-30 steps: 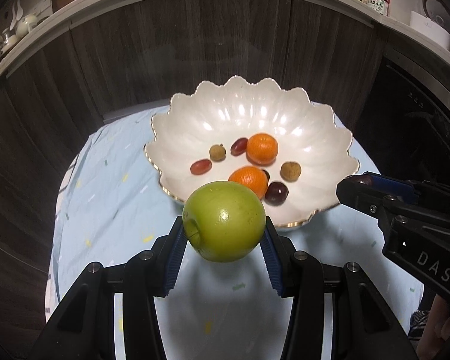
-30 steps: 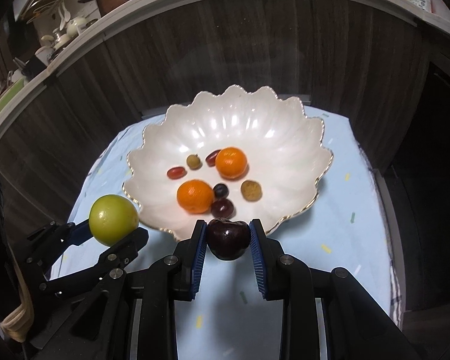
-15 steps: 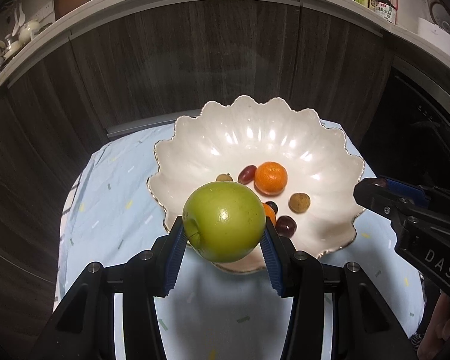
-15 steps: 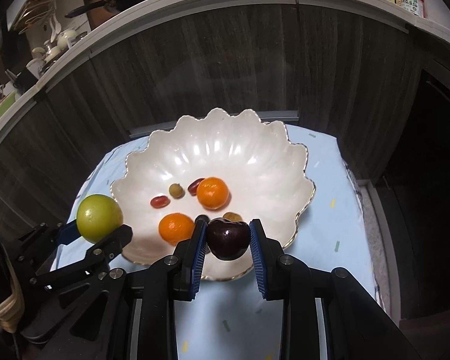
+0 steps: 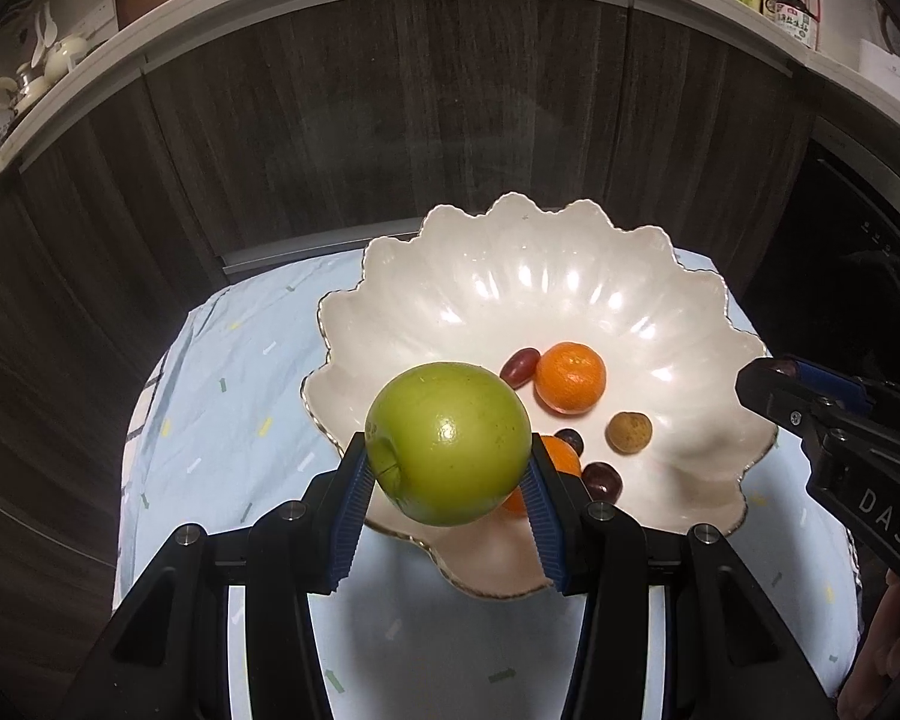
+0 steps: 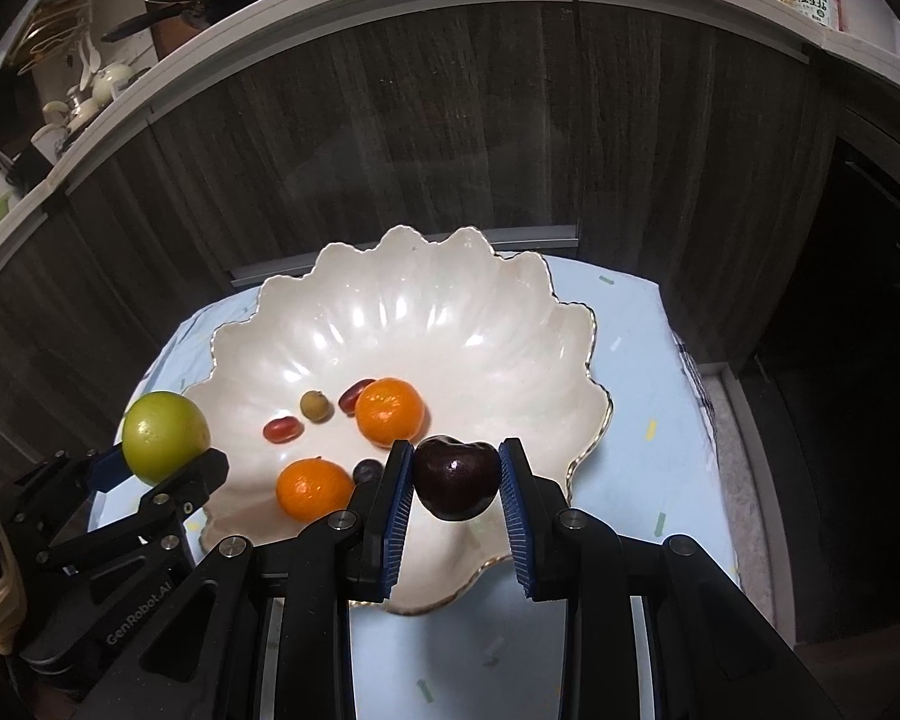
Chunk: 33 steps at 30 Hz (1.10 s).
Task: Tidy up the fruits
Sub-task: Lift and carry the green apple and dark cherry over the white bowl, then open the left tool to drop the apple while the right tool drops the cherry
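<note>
The left claw (image 5: pixel 449 483) grips a green apple (image 5: pixel 448 443), the right claw (image 6: pixel 456 489) a dark cherry (image 6: pixel 457 476). Both hang over the scalloped bowl (image 6: pixel 510 324), presumably for dropping in.

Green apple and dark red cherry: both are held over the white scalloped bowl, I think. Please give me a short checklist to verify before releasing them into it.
1. Left hand-held gripper shut on the round green apple: ok.
2. Right hand-held gripper shut on the dark red cherry: ok.
3. Apple over the white scalloped bowl, past its near rim: ok.
4. Cherry over the bowl, inside its near rim: ok.
5. Free spot under the apple: not ok, a round orange mandarin lies about below it.
6. Height of each fruit above the bowl floor: cannot tell.
</note>
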{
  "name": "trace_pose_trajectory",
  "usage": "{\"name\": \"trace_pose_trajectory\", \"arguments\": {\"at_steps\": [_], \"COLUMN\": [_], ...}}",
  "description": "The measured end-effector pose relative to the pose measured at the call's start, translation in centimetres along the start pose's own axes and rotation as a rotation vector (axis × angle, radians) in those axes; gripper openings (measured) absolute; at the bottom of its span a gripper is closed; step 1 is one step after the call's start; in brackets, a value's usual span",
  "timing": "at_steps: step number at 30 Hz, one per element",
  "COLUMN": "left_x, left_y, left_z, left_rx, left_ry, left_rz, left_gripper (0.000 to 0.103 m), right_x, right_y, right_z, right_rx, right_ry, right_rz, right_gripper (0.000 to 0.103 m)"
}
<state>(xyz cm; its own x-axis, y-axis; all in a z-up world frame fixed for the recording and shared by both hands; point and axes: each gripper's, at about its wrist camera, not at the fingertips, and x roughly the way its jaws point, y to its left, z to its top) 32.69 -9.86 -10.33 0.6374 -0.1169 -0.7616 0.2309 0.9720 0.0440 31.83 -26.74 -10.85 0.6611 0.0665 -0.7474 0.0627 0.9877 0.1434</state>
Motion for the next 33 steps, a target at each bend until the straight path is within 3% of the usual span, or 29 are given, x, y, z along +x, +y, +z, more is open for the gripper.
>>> {"name": "trace_pose_trajectory", "arguments": {"at_steps": [25, 27, 29, 33], "left_x": [3.7, 3.5, 3.1, 2.6], "left_y": [0.4, 0.4, 0.3, 0.4], "left_z": [0.6, 0.6, 0.8, 1.1], "left_rx": [-0.040, -0.037, -0.030, -0.024], "left_ry": [0.063, 0.049, 0.029, 0.011], "left_rz": [0.000, 0.007, 0.022, 0.037], "left_gripper": [0.048, 0.052, 0.061, 0.065], "right_x": [2.9, 2.8, 2.8, 2.7], "right_y": [-0.7, -0.8, -0.9, -1.3], "right_z": [1.0, 1.0, 1.0, 1.0], "right_rx": [0.010, 0.012, 0.019, 0.039], "right_ry": [0.029, 0.023, 0.022, 0.013], "right_rz": [-0.045, -0.055, -0.063, -0.087], "right_gripper": [0.030, 0.031, 0.031, 0.060]}}
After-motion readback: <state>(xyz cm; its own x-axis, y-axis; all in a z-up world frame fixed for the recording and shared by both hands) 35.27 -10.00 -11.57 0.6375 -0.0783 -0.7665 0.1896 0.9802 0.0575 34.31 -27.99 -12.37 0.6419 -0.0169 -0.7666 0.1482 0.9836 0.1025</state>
